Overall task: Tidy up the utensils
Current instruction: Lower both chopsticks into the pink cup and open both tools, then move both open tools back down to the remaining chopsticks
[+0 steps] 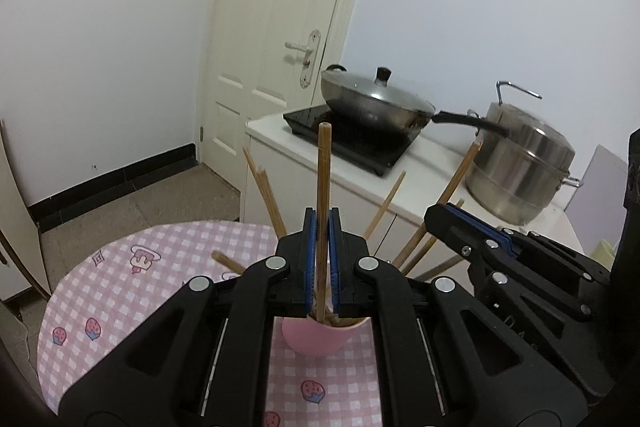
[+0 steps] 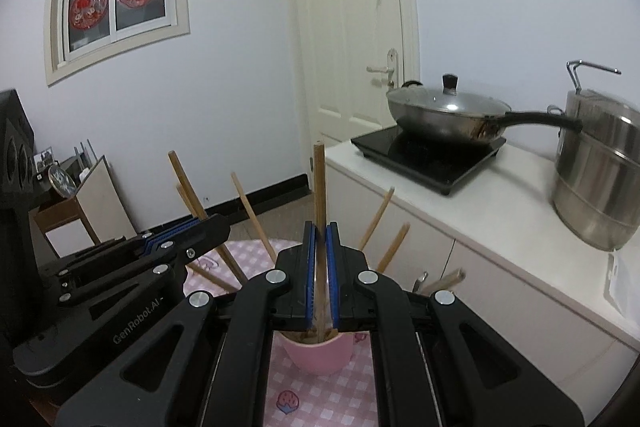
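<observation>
A pink cup (image 1: 318, 339) stands on the round table with a pink checked cloth (image 1: 120, 291); it also shows in the right wrist view (image 2: 320, 353). Several wooden chopsticks fan out of it. My left gripper (image 1: 323, 223) is shut on one upright chopstick (image 1: 323, 171) whose lower end is in the cup. My right gripper (image 2: 321, 233) is shut on another upright chopstick (image 2: 319, 187), also standing in the cup. Each gripper shows in the other's view, the right gripper (image 1: 472, 223) to the right and the left gripper (image 2: 192, 231) to the left, close beside the cup.
A white counter (image 2: 500, 211) stands just behind the table with an induction hob (image 2: 428, 155), a lidded wok (image 2: 444, 111) and a steel steamer pot (image 2: 600, 171). A door (image 2: 352, 27) is behind. A low shelf (image 2: 72, 199) stands at the left.
</observation>
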A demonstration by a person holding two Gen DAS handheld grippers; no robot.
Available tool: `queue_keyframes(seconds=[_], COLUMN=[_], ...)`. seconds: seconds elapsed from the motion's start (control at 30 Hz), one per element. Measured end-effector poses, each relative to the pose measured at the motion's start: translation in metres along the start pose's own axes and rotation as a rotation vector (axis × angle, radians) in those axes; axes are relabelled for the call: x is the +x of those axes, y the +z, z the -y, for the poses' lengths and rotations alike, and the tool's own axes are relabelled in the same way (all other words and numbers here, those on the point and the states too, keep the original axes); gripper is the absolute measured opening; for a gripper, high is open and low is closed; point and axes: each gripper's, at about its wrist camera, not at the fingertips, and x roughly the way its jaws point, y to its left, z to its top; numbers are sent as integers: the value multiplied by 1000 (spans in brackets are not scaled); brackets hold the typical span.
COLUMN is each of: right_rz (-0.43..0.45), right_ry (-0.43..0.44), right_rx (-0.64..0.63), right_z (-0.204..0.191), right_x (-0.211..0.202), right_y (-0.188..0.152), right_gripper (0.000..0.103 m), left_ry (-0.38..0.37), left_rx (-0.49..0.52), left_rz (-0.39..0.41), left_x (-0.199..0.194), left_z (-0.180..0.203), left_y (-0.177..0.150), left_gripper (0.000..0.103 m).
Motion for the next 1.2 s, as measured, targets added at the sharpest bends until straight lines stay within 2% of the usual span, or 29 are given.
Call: queue_keyframes(seconds=[0.13,0.3,0.67,0.87,1.2], right_rz=[-31,-24,-58,-86,-83], right_ry=[1,-6,31,53,53], right_rx=[12,14,66,108,124], right_z=[3,5,10,11,5], right_x=[6,3,1,-7,-38], right_y=[-10,-13,-13,-17,-25], right_gripper=[4,4,5,26,34], left_ry=[3,6,-37,-70,-69], left_rx=[14,28,12,24,57], left_rz=[-29,-43,-93,-141,-154], left_x=[6,10,2,-6,-39], left_z=[0,0,-3,-5,-13], left_y=[-7,-13,-10,-12,-20], left_gripper=[6,6,7,7,7])
